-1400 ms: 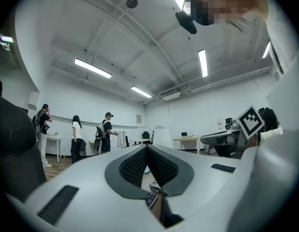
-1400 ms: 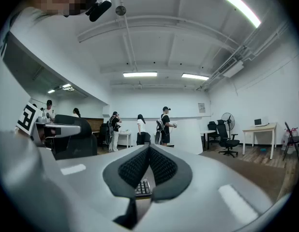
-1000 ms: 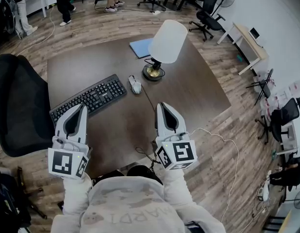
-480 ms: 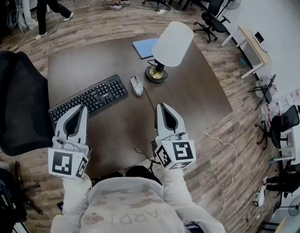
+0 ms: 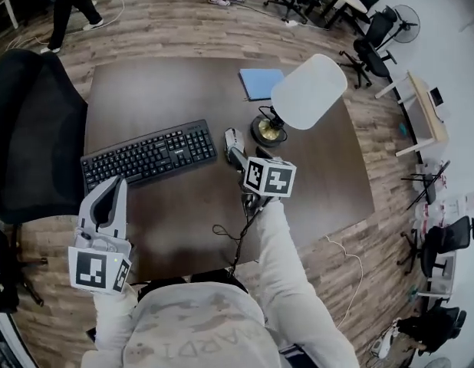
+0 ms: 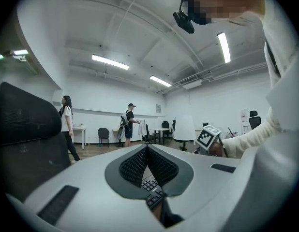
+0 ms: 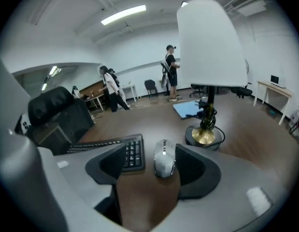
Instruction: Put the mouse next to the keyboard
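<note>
Dark surface (image 5: pixel 176 221): my right tool (image 7: pixel 152 154) opening, mouse (image 7: pixel 164 161) between its jaws, ungripped; light, hard, probably slick, so I'd pinch its flanks; left tool (image 6: pixel 147 150) pressed together.

The keyboard (image 5: pixel 149 156) lies on the counter (image 5: pixel 168 90), toward its left side. The mouse (image 5: pixel 233 140) lies on the counter just right of the keyboard's right end, slightly apart from it. The lamp (image 5: pixel 268 131) stands farther right of the keyboard, past the mouse. A folder (image 5: pixel 261 83) lies behind and right of the keyboard. A chair (image 5: pixel 30 136) stands left of the keyboard, off the counter.
</note>
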A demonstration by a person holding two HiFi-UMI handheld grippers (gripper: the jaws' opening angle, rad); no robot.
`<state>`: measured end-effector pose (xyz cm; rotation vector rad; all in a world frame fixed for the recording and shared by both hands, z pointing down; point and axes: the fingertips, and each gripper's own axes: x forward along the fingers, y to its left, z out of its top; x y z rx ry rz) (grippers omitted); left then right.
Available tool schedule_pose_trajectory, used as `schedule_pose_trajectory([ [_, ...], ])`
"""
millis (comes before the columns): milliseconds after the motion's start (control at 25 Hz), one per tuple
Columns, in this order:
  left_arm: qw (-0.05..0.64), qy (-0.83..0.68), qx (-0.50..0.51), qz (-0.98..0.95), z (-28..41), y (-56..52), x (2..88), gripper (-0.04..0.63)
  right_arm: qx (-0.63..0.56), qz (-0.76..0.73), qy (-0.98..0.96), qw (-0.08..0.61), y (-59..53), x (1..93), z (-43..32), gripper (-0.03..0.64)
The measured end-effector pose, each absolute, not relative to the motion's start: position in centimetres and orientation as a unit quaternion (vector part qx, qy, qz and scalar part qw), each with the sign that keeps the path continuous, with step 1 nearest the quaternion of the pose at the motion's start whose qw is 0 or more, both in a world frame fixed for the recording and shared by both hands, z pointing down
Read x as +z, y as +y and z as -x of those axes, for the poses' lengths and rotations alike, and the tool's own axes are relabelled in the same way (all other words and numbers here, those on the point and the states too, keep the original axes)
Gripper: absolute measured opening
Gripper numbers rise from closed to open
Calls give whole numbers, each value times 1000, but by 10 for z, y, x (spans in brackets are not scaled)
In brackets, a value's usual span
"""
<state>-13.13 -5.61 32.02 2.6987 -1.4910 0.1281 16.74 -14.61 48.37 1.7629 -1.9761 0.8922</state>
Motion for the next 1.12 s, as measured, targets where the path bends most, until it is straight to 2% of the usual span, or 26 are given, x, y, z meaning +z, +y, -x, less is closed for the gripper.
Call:
schedule_pose_trajectory([
  [200, 49, -545, 78, -833, 158, -56, 341, 6, 308, -645, -644, 275, -189, 564, -184, 350],
  [400, 68, -586, 106, -801, 171, -58, 362, 6, 297, -653, -631, 296, -214, 606, -178, 351],
  [520, 78, -594, 113, -793, 167, -60, 369, 6, 287, -654, -635, 293, -219, 611, -180, 357],
  [600, 85, -596, 114, -791, 165, -62, 372, 6, 289, -659, -635, 280, -219, 611, -185, 310],
  [680, 91, -595, 116, -790, 163, -65, 377, 6, 295, -670, -625, 270, -211, 612, -198, 310],
  [920, 121, -607, 117, -777, 177, -78, 404, 6, 318, -705, -578, 261, -147, 609, -260, 308],
  [1120, 163, -647, 137, -733, 224, -99, 459, 13, 345, -758, -498, 240, -85, 615, -328, 313],
])
